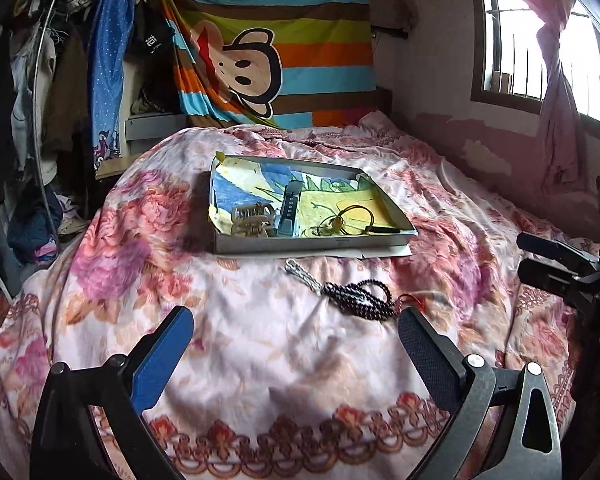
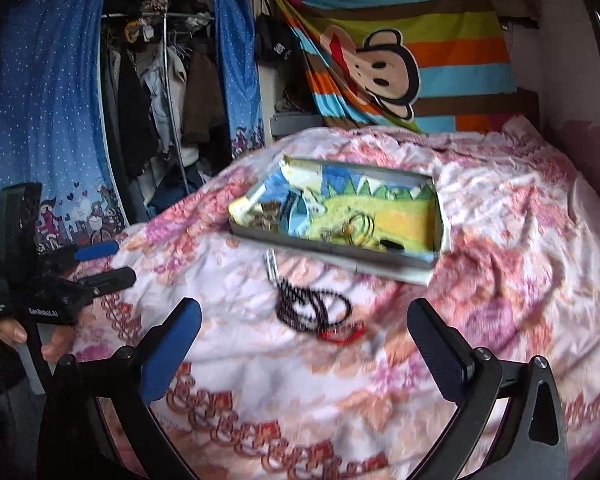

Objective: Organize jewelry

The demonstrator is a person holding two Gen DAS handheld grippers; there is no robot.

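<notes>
Left wrist view: left claw (image 1: 294, 332) spread wide, holding nothing, over the floral bed (image 1: 260, 360)
Right claw (image 2: 304, 324): also wide open and empty
Beaded necklace (image 1: 360, 298): on the bedcover just ahead of both claws, a silver chain (image 1: 300, 274) touching its far end
Box (image 1: 312, 242): beyond the beads, holding a hair clip (image 1: 252, 220), a watch strap (image 1: 290, 210) and what may be thin bangles (image 1: 340, 220)

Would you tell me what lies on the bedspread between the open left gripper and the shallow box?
In the left wrist view, the dark bead necklace and a silver chain lie between left gripper and box.
</notes>
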